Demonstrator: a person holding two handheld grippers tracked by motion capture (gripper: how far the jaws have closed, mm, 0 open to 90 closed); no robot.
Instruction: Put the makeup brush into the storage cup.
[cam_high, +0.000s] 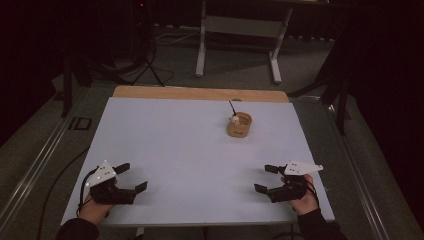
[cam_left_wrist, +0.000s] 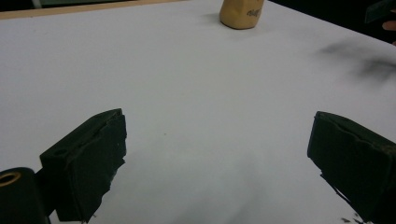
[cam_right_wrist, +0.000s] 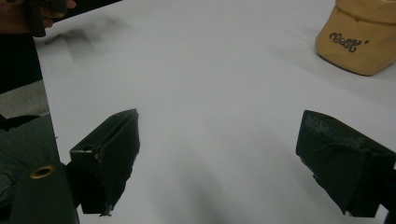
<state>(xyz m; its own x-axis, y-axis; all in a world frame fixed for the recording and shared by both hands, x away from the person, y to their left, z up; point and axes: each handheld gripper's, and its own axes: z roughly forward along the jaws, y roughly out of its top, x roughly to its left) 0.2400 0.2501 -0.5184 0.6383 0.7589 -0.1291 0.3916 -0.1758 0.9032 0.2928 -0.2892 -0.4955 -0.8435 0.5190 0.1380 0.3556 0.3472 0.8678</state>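
One tan bowl, script lettering unreadable

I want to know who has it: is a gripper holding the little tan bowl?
No, the bowl sits alone, far from both open grippers.

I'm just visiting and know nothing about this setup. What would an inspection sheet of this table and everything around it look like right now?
Surface: white table top with a wooden strip along its far edge; faint dark smudges in the gripper views.
Job's things: tan bowl-like container with dark lettering on its side, standing right of centre toward the far edge; a thin stick with a pale knob stands in it.
Clutter: nothing seen.
Grippers: left gripper and right gripper both held near the front edge, jaws wide apart, empty, well short of the container.
Cables: a dark cable trails off the table's left side; more cables on the floor behind.
Surroundings: dark room, a white table frame beyond, metal rails along both sides.
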